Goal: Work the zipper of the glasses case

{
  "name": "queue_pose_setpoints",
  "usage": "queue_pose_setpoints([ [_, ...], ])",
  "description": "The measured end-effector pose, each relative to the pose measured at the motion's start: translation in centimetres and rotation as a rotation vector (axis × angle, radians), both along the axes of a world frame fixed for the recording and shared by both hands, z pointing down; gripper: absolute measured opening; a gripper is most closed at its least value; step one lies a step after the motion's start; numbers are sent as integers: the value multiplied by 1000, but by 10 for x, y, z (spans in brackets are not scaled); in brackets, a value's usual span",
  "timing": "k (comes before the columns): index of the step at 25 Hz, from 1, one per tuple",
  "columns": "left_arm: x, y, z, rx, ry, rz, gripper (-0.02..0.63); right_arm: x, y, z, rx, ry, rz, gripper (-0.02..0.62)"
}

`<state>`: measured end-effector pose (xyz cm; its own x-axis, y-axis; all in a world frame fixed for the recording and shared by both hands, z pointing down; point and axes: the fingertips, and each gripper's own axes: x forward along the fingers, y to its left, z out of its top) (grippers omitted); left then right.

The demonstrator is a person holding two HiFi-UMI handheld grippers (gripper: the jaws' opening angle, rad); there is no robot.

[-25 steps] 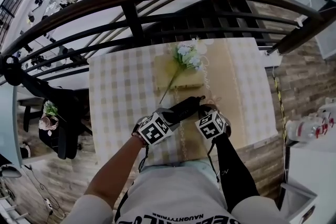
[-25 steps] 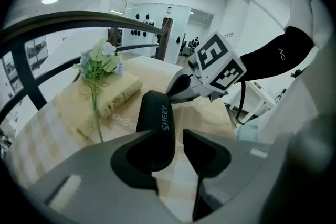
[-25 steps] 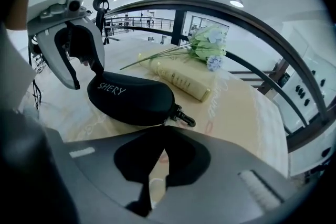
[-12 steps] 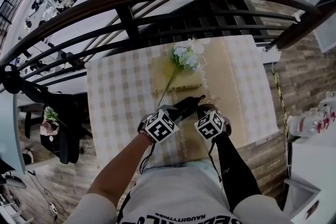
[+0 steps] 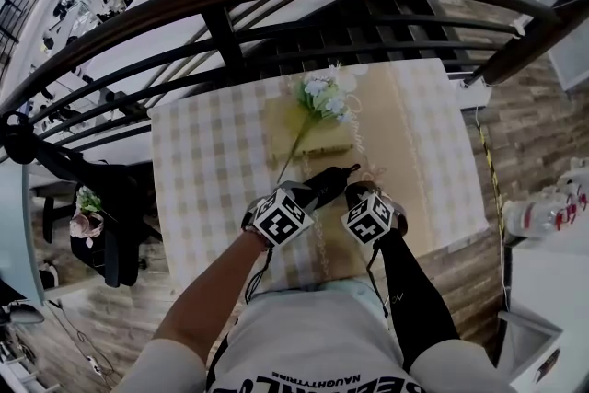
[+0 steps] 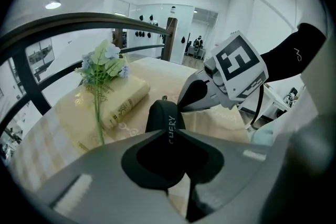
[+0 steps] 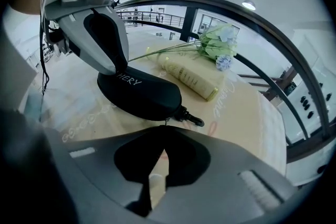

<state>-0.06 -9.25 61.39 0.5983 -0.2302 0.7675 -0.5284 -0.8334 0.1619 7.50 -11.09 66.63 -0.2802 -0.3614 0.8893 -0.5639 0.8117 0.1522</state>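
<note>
The left gripper (image 6: pixel 167 132) is clamping one end of the glasses case (image 7: pixel 139 93) on the table (image 5: pixel 202 170). The right gripper (image 7: pixel 166 127) is pinching shut (seemingly on the zipper pull (image 7: pixel 166 121)) at its near side, case lying crosswise ahead.

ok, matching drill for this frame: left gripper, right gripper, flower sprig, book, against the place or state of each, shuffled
Things:
A. left gripper
B. right gripper
C. flower sprig
D. cream book

Places and states:
1. lies across the cream book
2. shut on the zipper pull
3. flat on the checked cloth, beyond the glasses case
4. shut on the glasses case

Pairs: A-4, B-2, C-1, D-3
</note>
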Motion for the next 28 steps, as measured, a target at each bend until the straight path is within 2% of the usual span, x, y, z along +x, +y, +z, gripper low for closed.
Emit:
queue_pose_setpoints([
  [28, -2, -2, -2, 19, 23, -30, 46, -31, 38, -4, -20, -37, -69, 28],
])
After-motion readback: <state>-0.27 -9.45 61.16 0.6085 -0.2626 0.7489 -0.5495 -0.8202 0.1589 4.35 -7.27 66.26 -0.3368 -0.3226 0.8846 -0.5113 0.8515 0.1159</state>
